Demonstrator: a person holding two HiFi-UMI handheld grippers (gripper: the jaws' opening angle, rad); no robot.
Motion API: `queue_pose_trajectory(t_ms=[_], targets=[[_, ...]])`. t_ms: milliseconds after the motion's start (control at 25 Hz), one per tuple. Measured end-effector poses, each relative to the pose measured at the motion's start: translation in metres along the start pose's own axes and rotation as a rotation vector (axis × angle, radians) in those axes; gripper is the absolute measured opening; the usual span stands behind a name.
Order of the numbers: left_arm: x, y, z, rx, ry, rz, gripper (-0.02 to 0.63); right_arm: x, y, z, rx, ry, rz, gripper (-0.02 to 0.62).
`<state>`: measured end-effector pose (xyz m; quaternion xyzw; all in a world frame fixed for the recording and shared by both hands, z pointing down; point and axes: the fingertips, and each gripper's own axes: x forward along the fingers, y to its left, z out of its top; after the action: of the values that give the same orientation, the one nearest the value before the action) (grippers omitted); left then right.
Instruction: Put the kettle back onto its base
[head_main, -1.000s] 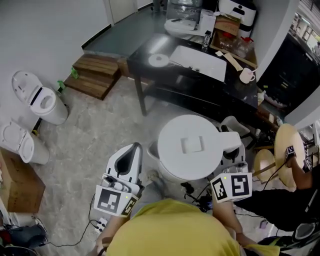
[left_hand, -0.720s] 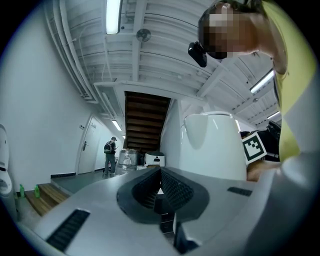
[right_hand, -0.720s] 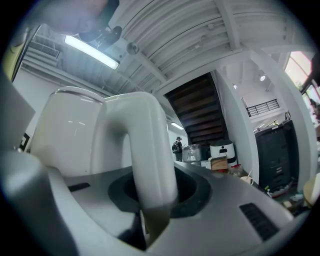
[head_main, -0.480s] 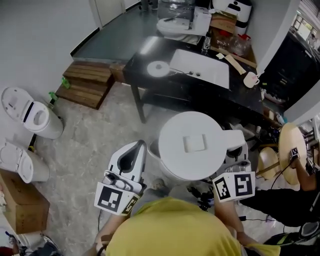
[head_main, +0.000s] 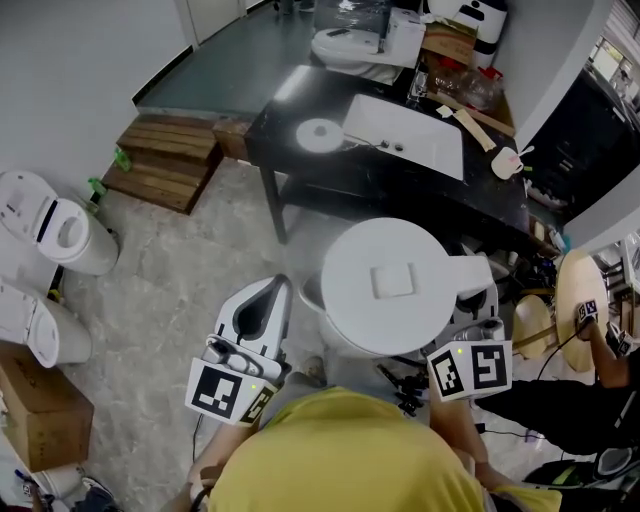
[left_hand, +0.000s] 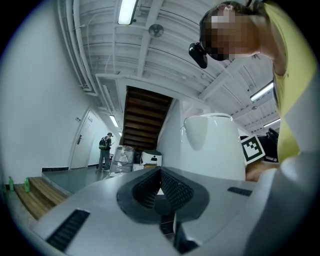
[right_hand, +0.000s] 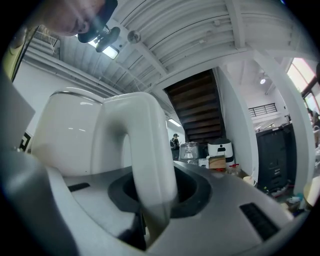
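A white kettle (head_main: 395, 285) with a flat round lid hangs in front of me above the floor. My right gripper (head_main: 478, 308) is shut on its handle (right_hand: 145, 165), which fills the gap between the jaws in the right gripper view, the body (right_hand: 70, 135) to its left. My left gripper (head_main: 262, 312) hangs beside the kettle at the left, jaws together on nothing; its own view shows the kettle (left_hand: 210, 145) just to the right. The round white base (head_main: 320, 131) lies on the black table (head_main: 290, 105) ahead.
A white rectangular tray (head_main: 405, 135) lies beside the base, with a wooden spoon (head_main: 475, 125) and clutter behind it. Wooden steps (head_main: 160, 165) and white bins (head_main: 60, 230) are on the floor at the left. Round wooden stools (head_main: 580, 290) and another person's arm are at the right.
Both grippers and the kettle have moved forward toward the black table, which now sits nearer and lower in the head view. The grip on the handle is unchanged.
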<state>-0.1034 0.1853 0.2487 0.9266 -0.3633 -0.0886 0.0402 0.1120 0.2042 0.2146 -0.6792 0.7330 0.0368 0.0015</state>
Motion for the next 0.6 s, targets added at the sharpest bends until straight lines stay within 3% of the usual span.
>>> queue_pose_trajectory(t_ms=[600], targets=[[0.077,0.064,-0.003,-0.01,-0.004,0.009,0.009,0.105,-0.023,-0.011,0.033,-0.005,0.011,0.091]])
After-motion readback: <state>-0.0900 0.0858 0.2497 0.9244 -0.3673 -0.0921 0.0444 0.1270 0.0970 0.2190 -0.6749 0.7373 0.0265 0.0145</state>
